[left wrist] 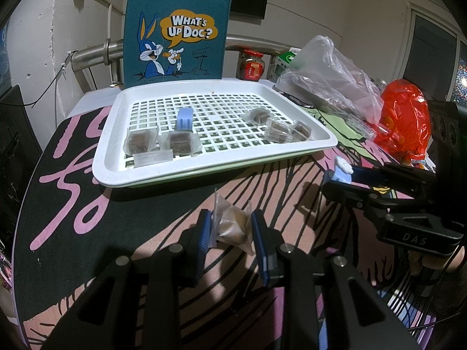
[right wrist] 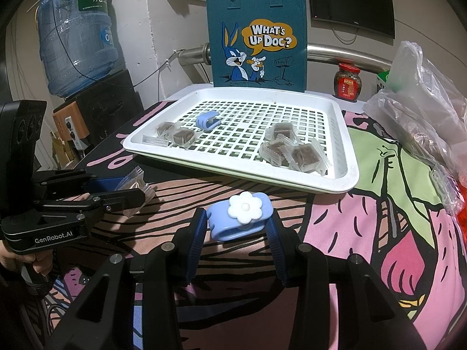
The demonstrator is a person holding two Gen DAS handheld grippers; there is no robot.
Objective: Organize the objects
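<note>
The snack packet [left wrist: 232,226] sits pinched in the left claw [left wrist: 230,230], held above the desk [left wrist: 87,204] in front of the white tray [left wrist: 292,93]; it looks light, with a crinkly, slippery wrapper round a soft block, so gripping across the block and not the thin sealed edge seems safest. The blue flower clip [right wrist: 239,217] is clamped end to end in the right claw [right wrist: 238,230]; it looks like stiff, smooth, light plastic that could squirt out if squeezed off-centre. More packets [right wrist: 292,148] and another blue clip [right wrist: 207,120] lie on the tray
</note>
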